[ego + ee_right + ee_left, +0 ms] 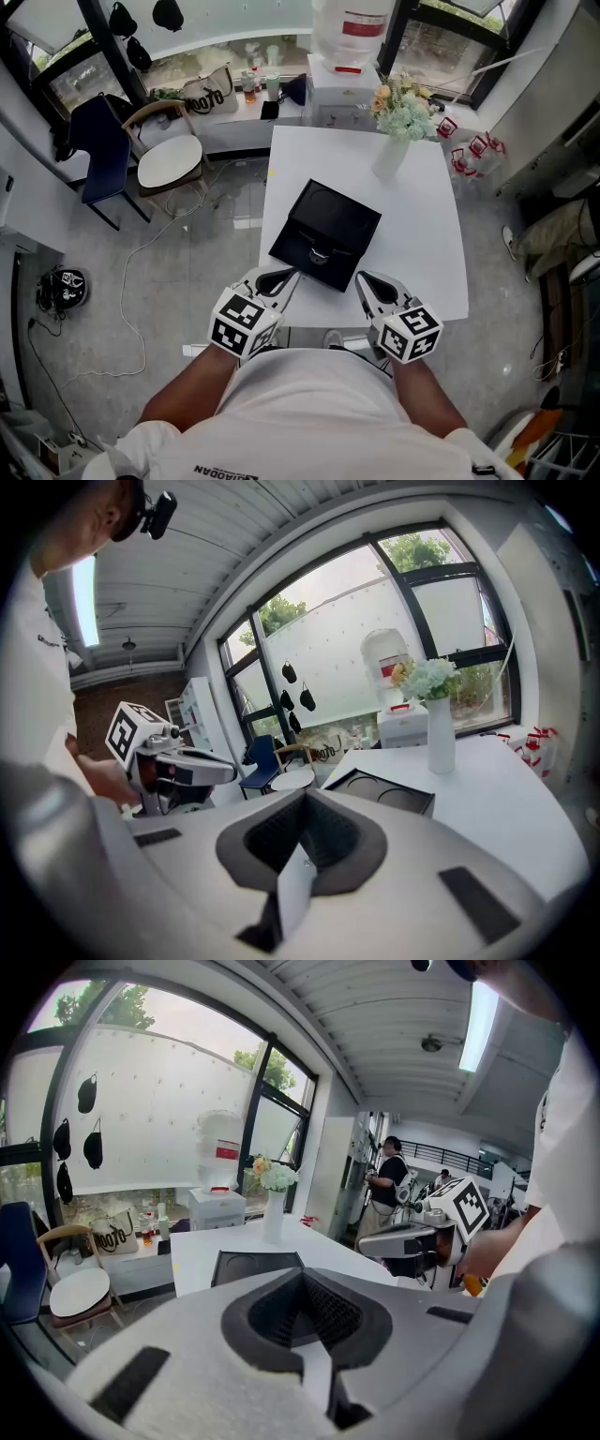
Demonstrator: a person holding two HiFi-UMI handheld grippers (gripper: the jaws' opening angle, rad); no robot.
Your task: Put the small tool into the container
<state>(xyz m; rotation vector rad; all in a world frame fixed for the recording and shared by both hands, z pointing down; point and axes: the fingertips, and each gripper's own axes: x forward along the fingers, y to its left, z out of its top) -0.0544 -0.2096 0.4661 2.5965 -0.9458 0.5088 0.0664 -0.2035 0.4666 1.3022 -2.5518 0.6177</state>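
Note:
A black square container [325, 233] lies open on the white table [422, 234], with a round recess in its far half. In its near half rests a small dark tool [321, 254]. My left gripper [284, 278] hovers at the table's near edge just left of the container's near corner, shut and empty. Over that same edge, right of the container, my right gripper [365, 280] is also shut with nothing in it. The container [255, 1266] shows ahead of the closed jaws in the left gripper view, and the container [384, 792] appears likewise in the right gripper view.
A white vase of flowers [392, 155] stands at the table's far side. Behind it are a white box and a water jug [342, 56]. Left of the table stand a round-seated chair [169, 161] and a blue chair [101, 150]. A cable trails on the floor [131, 281].

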